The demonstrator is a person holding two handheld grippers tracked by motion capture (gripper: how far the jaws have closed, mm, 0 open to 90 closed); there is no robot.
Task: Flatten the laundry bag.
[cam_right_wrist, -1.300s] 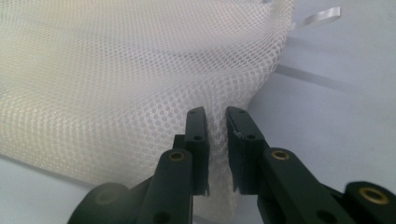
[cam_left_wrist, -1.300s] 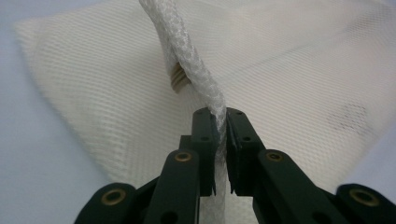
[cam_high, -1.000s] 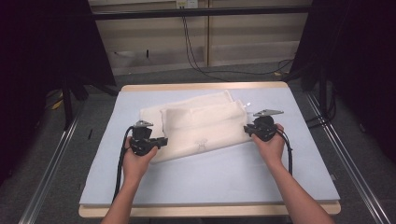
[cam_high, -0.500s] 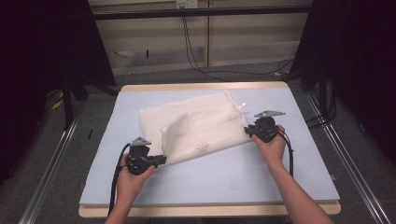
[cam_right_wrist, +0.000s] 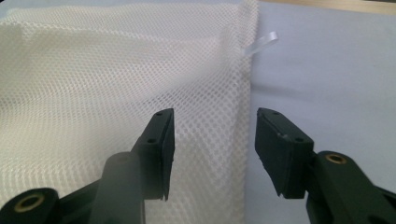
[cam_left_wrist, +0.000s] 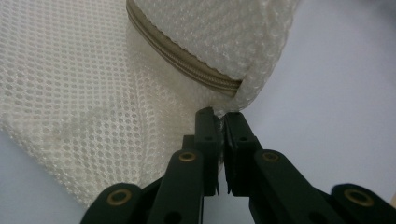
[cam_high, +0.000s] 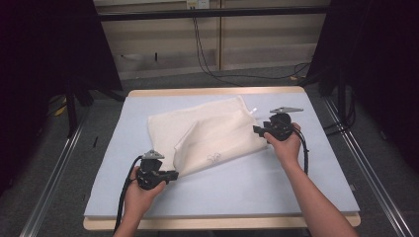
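Your left tongs (cam_high: 170, 175) are pinching the near corner of the mesh bag (cam_high: 207, 136), right at the end of its zipper (cam_left_wrist: 187, 60). In the left gripper view the two black jaws sit pressed together with a sliver of netting caught between them. The zipper there is a ribbed beige band that runs in a curve under a rolled fold of the cloth.

The bag is cream-white, soft and limp, woven in a fine honeycomb of small round holes. It lies on the pale blue mat (cam_high: 247, 182) that covers the worktop, spread slantwise from your left tongs up toward your right tongs (cam_high: 258, 129). One flap is folded over, which makes a raised crease down the middle. A small faint motif shows on the near panel.

Your right tongs have just been opening. Their flat, blocky pads (cam_right_wrist: 161, 140) now stand spread on either side of the bag's straight hemmed edge, and the mesh lies slack between them, ungripped. A thin white tag (cam_right_wrist: 261, 42) sticks out from that hem further along, curling over the smooth mat.
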